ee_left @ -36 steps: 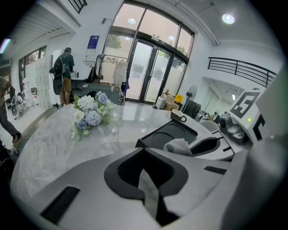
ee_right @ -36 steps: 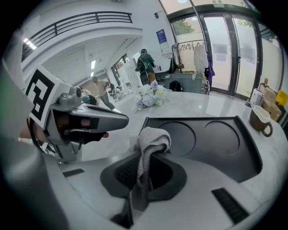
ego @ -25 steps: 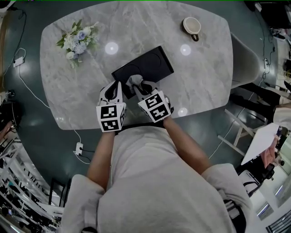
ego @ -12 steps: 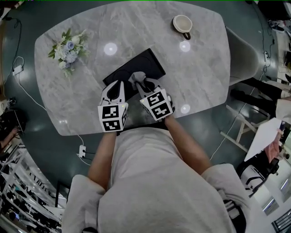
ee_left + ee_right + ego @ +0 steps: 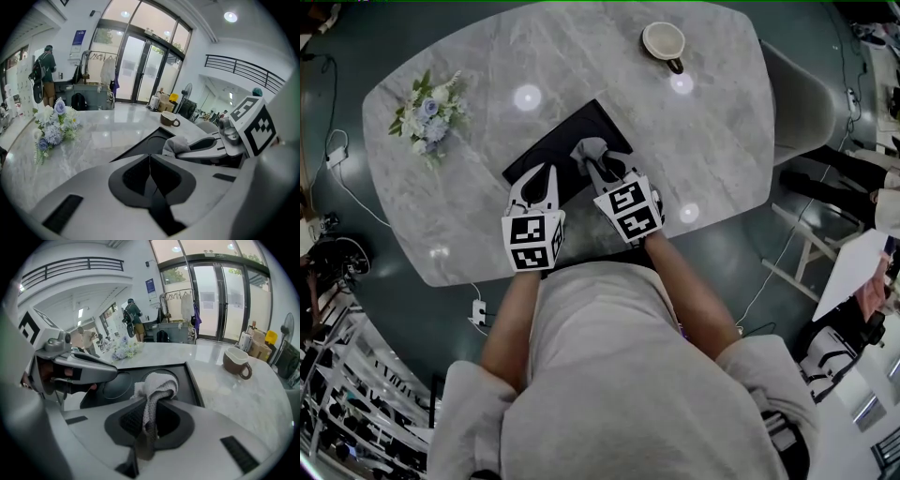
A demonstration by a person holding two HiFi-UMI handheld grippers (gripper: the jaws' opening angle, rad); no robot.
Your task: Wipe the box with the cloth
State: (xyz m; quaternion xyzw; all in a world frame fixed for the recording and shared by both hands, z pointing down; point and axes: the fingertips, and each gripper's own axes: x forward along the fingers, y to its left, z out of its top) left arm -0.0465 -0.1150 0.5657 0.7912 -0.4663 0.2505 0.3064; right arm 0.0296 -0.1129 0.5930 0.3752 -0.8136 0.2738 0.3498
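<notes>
A flat black box (image 5: 553,141) lies on the marble table (image 5: 712,122), and circles are embossed on its lid (image 5: 117,383). My right gripper (image 5: 602,169) is shut on a grey knitted cloth (image 5: 587,150), which rests on the lid near its middle. In the right gripper view the cloth (image 5: 157,385) bunches out from the right gripper (image 5: 147,413). My left gripper (image 5: 546,176) is shut with nothing in it, at the box's near left edge. In the left gripper view its own jaws (image 5: 150,161) meet over the box (image 5: 140,149); the cloth (image 5: 176,144) is to the right.
A bunch of pale flowers (image 5: 427,108) lies at the table's far left. A brown and cream cup (image 5: 664,42) stands at the far right. A pale chair (image 5: 802,103) stands off the table's right end. Cables (image 5: 356,187) run over the floor to the left.
The right gripper has slid the cloth from the box's near left edge towards the middle of the lid. The left gripper has shifted a little rightward along the near edge.
</notes>
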